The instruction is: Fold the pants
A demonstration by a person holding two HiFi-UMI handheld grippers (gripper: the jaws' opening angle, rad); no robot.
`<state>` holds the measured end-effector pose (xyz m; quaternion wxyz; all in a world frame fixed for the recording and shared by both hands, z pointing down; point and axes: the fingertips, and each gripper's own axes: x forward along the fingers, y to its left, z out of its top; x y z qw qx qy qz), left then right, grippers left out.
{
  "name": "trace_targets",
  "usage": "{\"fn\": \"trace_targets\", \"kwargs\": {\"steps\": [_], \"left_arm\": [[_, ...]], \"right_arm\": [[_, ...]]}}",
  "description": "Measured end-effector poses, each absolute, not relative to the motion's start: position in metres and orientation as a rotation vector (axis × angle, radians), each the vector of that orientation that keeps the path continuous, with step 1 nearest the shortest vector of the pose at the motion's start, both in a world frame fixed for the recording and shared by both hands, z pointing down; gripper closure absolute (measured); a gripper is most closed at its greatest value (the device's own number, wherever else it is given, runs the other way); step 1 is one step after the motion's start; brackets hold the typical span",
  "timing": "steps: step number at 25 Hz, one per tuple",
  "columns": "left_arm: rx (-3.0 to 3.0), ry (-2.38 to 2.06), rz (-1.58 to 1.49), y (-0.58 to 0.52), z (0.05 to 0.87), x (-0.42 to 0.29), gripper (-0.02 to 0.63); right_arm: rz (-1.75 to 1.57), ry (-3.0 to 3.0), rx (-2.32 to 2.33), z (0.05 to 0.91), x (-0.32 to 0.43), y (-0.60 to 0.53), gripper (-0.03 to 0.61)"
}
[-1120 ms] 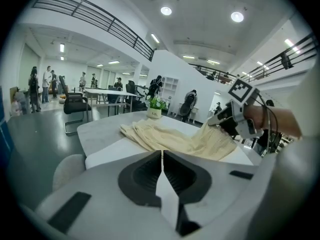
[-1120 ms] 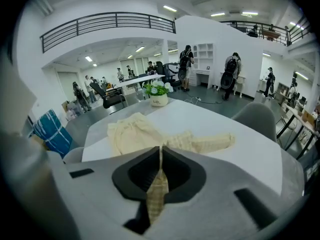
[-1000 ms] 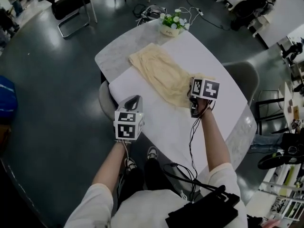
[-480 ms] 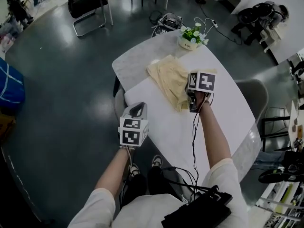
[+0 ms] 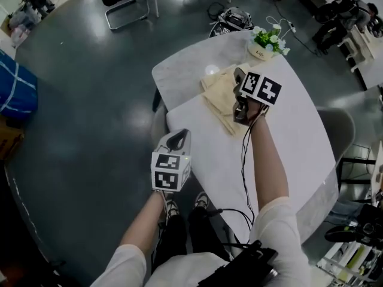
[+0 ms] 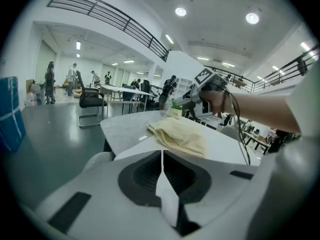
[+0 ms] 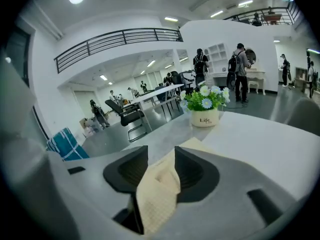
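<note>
**Right gripper loosened over the pants, left gripper idle**

I find the pants (image 5: 220,95), a pale yellow garment, lying doubled over in a loose heap on the far part of the white table (image 5: 287,142), near the small flower pot (image 5: 267,43) at its far end.

The right gripper (image 5: 239,79) stands directly over the garment's right side. Its jaws have just been opening. In the right gripper view they stand apart, with a fold of the yellow cloth lying in the gap and draping down toward the camera. The cloth fills the middle of the gap, and I see no firm pinch on it. The flower pot shows straight ahead of this gripper, beyond the cloth.

The left gripper (image 5: 178,138) is held off the table's near left edge, above the floor and well apart from the pants. Its jaws are pressed together along a thin line, with nothing between them. In the left gripper view the pants lie ahead on the tabletop, with the right hand (image 6: 216,100) and its gripper above and beyond them.
</note>
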<state>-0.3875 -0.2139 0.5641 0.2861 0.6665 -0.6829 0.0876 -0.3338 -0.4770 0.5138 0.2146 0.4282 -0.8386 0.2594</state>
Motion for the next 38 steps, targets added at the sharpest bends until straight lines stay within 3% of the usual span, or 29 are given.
{"fn": "trace_targets", "kwargs": {"steps": [6,20,32,38], "left_arm": [[1.796,-1.802,0.245,-0.208,0.568,-0.376,0.597],[1.849,-1.850,0.235,-0.203,0.521,-0.341,0.597],[1.927,-1.929,0.224,-0.164,0.441,-0.322,0.597],[1.929,-1.945,0.186,-0.141,0.418,-0.310,0.598]], "right_arm": [[0.803,-2.274,1.230,0.533,-0.294,-0.466,0.420],[0.716,-2.298,1.289,0.489,-0.213,-0.424,0.440],[0.601,-2.307,1.415,0.422,-0.139,-0.324,0.533],[0.735,-2.342,1.455,0.411,-0.117,-0.269,0.548]]}}
